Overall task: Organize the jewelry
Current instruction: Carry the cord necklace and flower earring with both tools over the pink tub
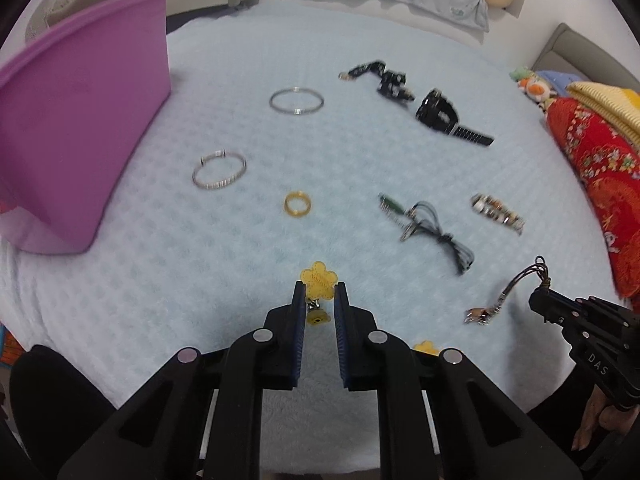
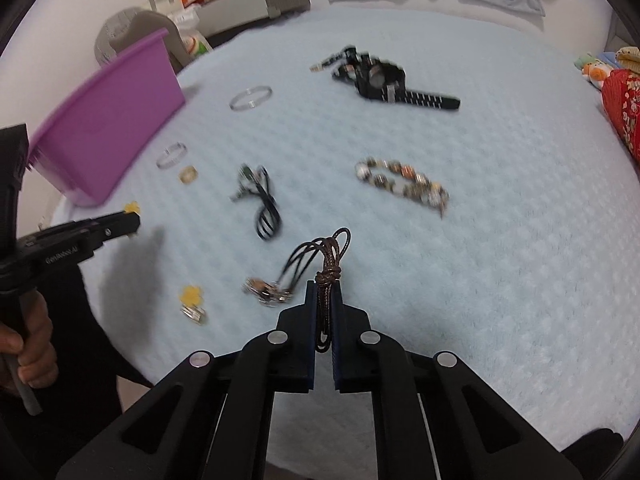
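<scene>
Because loose pieces are gathered one per hand, the left gripper [image 1: 319,289] is closed on the yellow flower earring [image 1: 319,280]; the right gripper [image 2: 324,294] is clamped on the brown cord necklace [image 2: 329,276], pendant dangling; the purple bin [image 1: 76,120] is kept nearby, presumably for deposit.

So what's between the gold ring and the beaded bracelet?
The green pendant on a black cord lies between the gold ring and the beaded bracelet, seen in the left wrist view.

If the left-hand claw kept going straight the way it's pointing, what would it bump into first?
Probably the small gold ring lying on the blue blanket, though depth is hard to judge. The left gripper already holds a yellow flower clip.
</scene>
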